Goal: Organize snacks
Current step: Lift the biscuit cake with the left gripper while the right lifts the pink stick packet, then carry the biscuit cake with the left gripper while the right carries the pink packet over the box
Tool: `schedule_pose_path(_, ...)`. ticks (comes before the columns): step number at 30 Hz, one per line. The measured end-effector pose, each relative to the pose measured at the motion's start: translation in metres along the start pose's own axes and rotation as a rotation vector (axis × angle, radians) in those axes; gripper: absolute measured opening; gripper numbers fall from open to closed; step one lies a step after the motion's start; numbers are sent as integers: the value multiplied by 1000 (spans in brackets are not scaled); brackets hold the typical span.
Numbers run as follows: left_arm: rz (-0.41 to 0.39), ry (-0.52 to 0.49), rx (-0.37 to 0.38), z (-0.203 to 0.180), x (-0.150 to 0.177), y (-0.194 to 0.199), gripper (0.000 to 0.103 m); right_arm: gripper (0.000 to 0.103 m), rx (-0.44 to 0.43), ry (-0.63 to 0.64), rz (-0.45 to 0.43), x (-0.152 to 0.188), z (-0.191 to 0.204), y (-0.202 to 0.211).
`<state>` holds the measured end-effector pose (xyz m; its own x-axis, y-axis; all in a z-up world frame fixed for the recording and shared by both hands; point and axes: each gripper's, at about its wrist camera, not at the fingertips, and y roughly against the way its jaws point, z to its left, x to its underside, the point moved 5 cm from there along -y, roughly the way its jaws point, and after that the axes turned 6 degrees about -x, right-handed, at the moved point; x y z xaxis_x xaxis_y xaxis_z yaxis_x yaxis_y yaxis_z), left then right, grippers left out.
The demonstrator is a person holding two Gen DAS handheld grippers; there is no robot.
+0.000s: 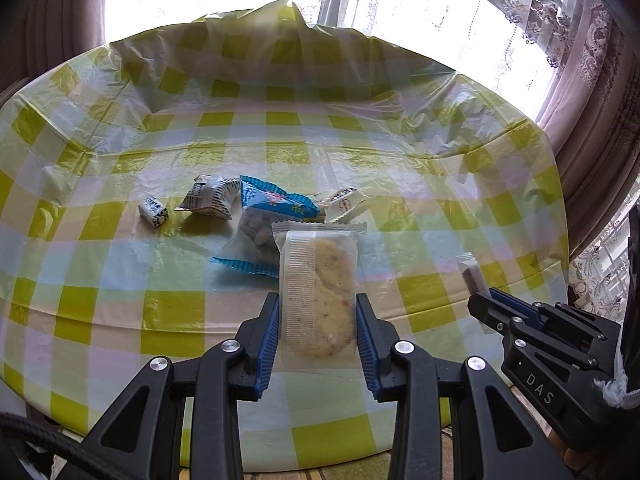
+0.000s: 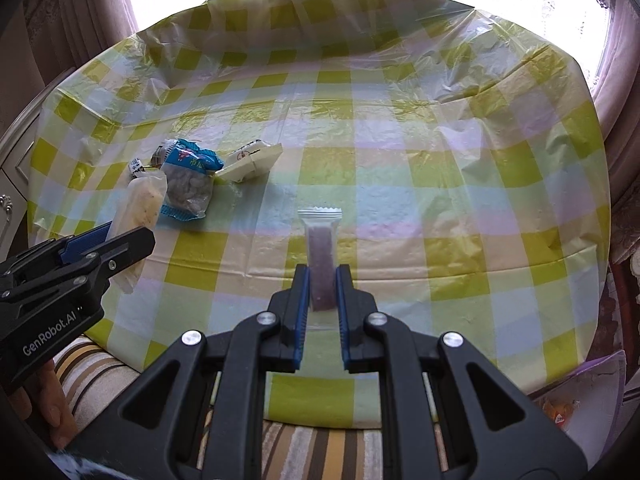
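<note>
Snacks are the aim: the left gripper (image 1: 316,312) is clenched on a cookie pack (image 1: 320,292), held above the table (image 1: 400,160) just in front of the blue bag (image 1: 276,204), probably to join that pile. The right gripper (image 2: 323,284) grasps a thin purple bar (image 2: 321,264), well to the right of the blue bag, likely waiting its turn. Small white packs (image 1: 154,210) lie beside the bag.
</note>
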<state>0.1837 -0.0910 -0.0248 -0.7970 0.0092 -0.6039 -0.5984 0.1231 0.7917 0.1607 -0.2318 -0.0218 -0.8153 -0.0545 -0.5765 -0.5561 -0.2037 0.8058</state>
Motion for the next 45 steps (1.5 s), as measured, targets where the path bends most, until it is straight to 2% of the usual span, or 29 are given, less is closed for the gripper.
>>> schedule_pose_path(15, 52, -120, 107, -75, 16, 8, 37, 16, 39, -76, -26, 30, -50, 40)
schedule_pose_path(27, 104, -267, 228, -152, 39, 16, 37, 16, 150, -169, -14, 75, -119, 81)
schedule_pose_path(37, 179, -378, 353, -212, 63, 22, 37, 16, 249, -250, 1, 108, -175, 112)
schedule_pose_path(45, 245, -449, 447, -251, 85, 27, 37, 16, 304, -303, 23, 127, -204, 124)
